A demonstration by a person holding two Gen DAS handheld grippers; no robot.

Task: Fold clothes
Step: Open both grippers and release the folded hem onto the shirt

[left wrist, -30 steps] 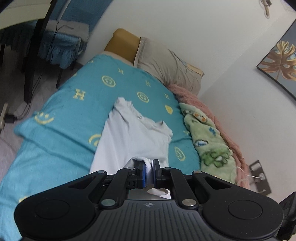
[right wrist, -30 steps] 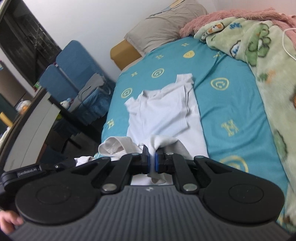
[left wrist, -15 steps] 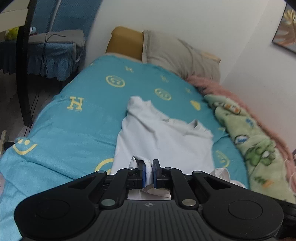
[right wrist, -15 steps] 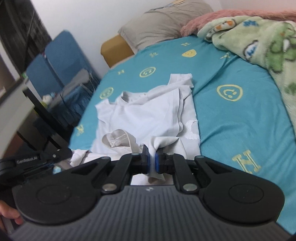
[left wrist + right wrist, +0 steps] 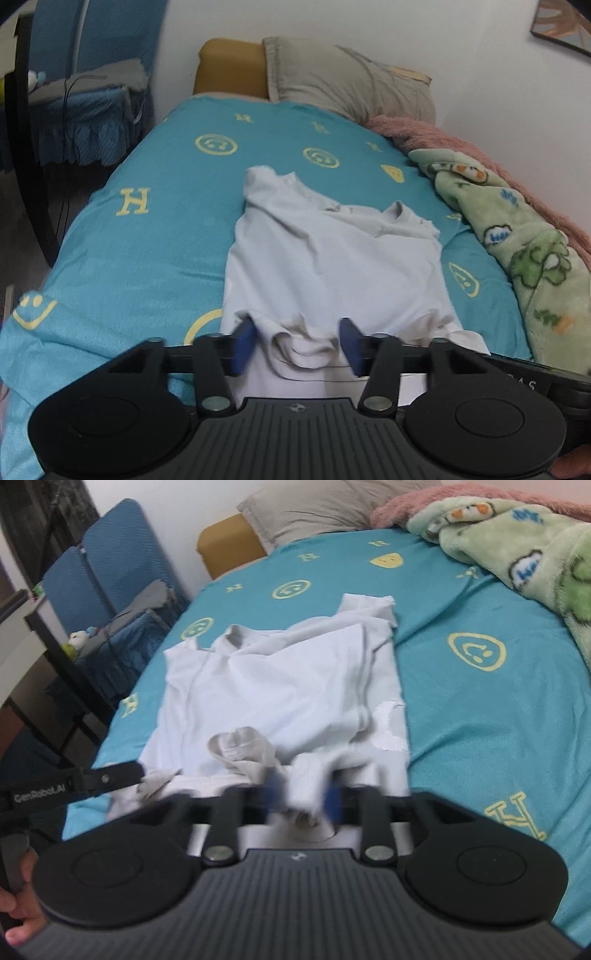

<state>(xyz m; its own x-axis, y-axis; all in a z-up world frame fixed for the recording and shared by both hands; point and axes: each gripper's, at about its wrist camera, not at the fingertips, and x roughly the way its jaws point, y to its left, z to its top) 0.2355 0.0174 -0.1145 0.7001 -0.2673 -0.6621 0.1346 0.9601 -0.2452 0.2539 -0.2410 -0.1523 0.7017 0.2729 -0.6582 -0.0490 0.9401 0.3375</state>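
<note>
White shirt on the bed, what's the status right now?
Left claw open. Right claw open, blurred. White shirt lies loose on bed. Nothing blocking.

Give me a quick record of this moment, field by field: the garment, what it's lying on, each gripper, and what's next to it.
garment: white T-shirt, partly folded, near hem bunched
surface: teal bedspread with yellow smiley and H prints
left gripper: open, blue pads either side of the bunched hem
right gripper: blurred, pads apart around a fold of the shirt
beside shirt: green fleece blanket along the wall side
head of bed: grey pillow
</note>
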